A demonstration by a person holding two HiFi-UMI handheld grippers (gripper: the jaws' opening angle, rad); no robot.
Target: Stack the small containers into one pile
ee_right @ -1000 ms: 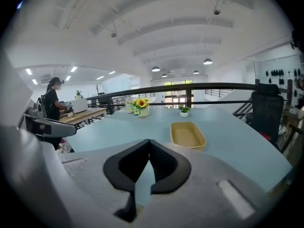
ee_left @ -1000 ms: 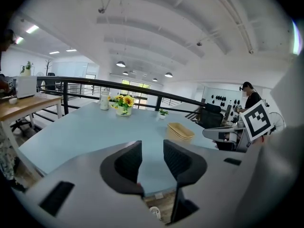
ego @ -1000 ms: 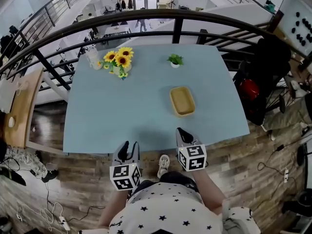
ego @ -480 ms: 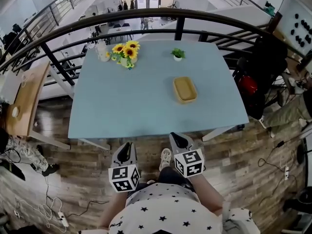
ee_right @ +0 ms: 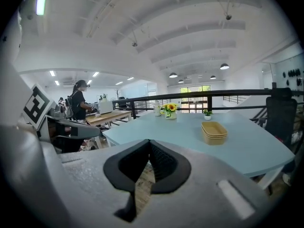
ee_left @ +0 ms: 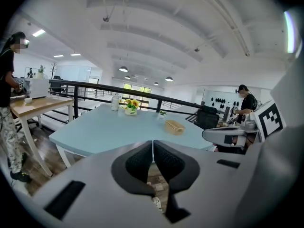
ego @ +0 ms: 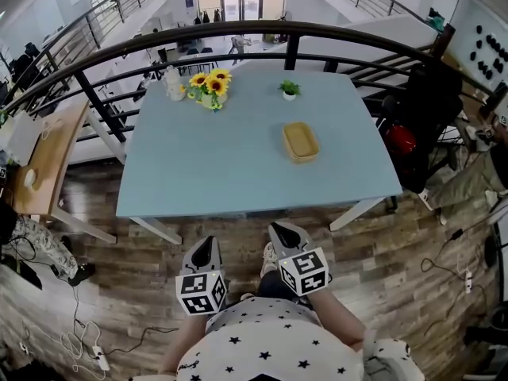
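- While both grippers hang over the plank floor [ego: 238, 240], short of the near edge of the blue table [ego: 214, 165], I see nothing held in either of them.
- My left gripper [ego: 205, 246] has just been closing its jaws. In the left gripper view the two dark pads meet along a thin line with nothing between them.
- My right gripper [ego: 284, 232] has its jaws together as well. The right gripper view shows the ribbed pads touching at the tips, with only floor visible below them.
- I read both grippers as angled slightly down towards the table. Their marker cubes sit close to my star-patterned shirt [ego: 270, 352].
- I find the tan containers [ego: 300, 141] already nested in one pile on the right half of the table, well apart from both grippers. From the right gripper view I make out layered rims in that pile.
- At the far edge I see a sunflower bouquet [ego: 211, 84] with a pale jar [ego: 173, 84] just beside it on its left.
- I spot a small potted plant [ego: 290, 89] further right along that edge, beyond the pile.
- Behind the table a dark curved railing [ego: 238, 32] runs across my view.
- I see a wooden side table [ego: 48, 161] off to the left.
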